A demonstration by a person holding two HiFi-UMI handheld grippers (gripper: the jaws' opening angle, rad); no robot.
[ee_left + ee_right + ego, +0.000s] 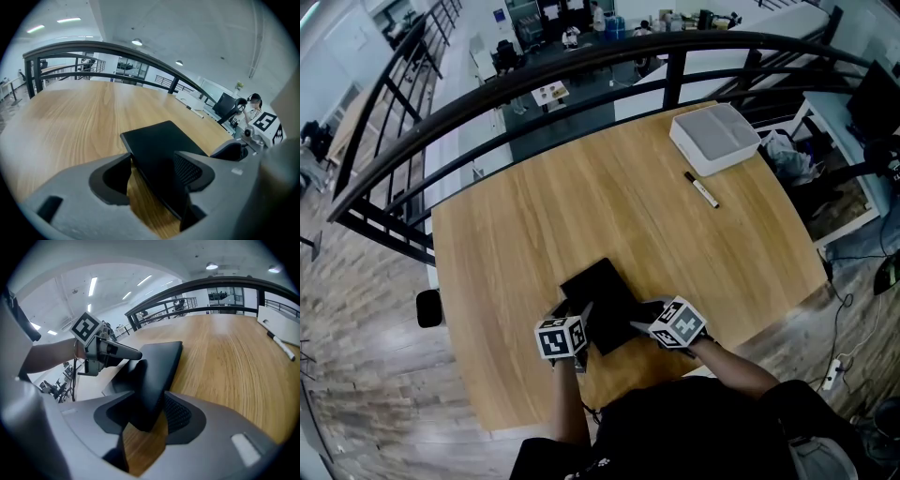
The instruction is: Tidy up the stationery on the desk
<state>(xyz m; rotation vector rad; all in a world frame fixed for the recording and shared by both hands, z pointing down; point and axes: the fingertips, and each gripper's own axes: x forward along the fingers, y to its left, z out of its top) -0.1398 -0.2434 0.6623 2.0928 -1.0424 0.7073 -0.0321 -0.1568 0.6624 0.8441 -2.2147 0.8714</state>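
At the lower left of the pair in the head view, the left gripper [578, 323] has its jaws closed on the near left corner of the black notebook [602, 300]. Its own view shows the cover slanting across the gap, one corner against the left jaw and its face on the right pad, with bare wood showing beneath. The notebook sits low in the centre of the frame, close to the near edge of the desk [534, 234], tipped up rather than lying flat. Just right of it, the right gripper [645, 326] grips the opposite near corner. Its jaws stand wide, but the notebook's edge is wedged between them, so it appears to be carried by both sides at once. Further right and higher in the frame, well apart from the notebook, a marker pen [701, 189] lies loose on the wood. Just beyond that, near the far right corner of the desk, stands a closed white box [714, 138]. The tidying looks to be at an early stage: the notebook is in hand but not yet placed anywhere, and the marker is untouched. Both probably belong in or beside the box, which leaves most of the work to do.
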